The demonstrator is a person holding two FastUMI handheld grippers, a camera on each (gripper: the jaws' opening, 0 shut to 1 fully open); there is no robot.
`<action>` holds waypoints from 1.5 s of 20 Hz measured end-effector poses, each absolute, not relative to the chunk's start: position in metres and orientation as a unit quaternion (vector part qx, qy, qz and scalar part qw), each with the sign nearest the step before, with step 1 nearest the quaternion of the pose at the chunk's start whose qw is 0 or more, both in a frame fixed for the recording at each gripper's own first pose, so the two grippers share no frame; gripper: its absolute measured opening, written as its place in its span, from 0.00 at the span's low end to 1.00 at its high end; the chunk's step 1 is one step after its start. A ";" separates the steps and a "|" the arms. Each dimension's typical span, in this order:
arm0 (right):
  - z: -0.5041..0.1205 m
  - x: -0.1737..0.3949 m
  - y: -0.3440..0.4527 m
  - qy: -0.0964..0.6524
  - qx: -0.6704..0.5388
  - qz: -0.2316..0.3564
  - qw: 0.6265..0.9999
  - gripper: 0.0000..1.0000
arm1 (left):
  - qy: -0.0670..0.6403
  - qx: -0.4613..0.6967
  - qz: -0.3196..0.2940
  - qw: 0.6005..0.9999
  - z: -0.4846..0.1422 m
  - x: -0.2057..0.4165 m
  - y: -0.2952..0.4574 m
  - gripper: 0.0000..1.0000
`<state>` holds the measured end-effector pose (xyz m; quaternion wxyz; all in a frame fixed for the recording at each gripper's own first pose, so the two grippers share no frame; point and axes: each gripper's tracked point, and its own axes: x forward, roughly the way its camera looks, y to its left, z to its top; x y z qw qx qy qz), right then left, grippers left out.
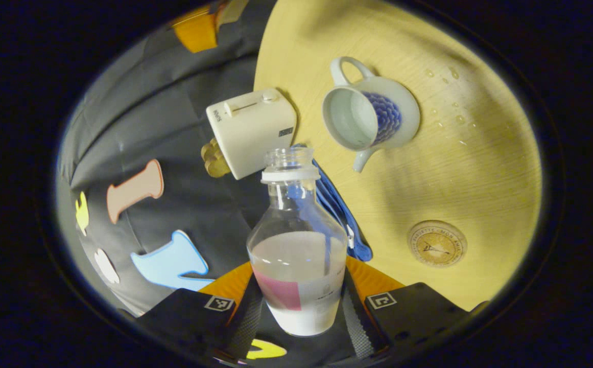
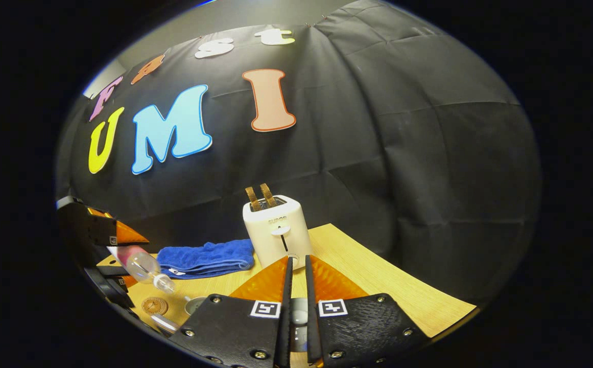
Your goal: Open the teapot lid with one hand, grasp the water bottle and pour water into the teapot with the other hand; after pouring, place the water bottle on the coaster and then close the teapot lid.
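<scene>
Clear water bottle (image 1: pixel 296 240) clenched in the left hand-held gripper (image 1: pixel 299 306), above the desk (image 1: pixel 480 168)
Open teapot (image 1: pixel 370 117) beyond its mouth; coaster (image 1: pixel 436 244) nearby; right hand-held gripper (image 2: pixel 296 306) clamps a pale piece, possibly the lid.

teapot lid (image 2: pixel 299 313): mostly hidden between the right gripper's fingers
water bottle (image 2: pixel 145 268): base hidden by left gripper (image 2: pixel 103 255)

The pale wooden counter (image 1: pixel 480 168) carried an open teapot (image 1: pixel 370 115), a round coaster (image 1: pixel 436 244), a folded blue towel (image 2: pixel 207 259), a white toaster (image 2: pixel 277 230) and water drops (image 1: pixel 452 110).
</scene>
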<state>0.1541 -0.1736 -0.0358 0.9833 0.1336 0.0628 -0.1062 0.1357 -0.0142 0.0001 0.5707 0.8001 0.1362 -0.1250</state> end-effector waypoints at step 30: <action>-0.047 0.164 -0.145 0.076 0.119 -0.077 0.987 0.13 | 0.066 0.023 -0.015 0.997 -0.036 0.139 0.048 0.84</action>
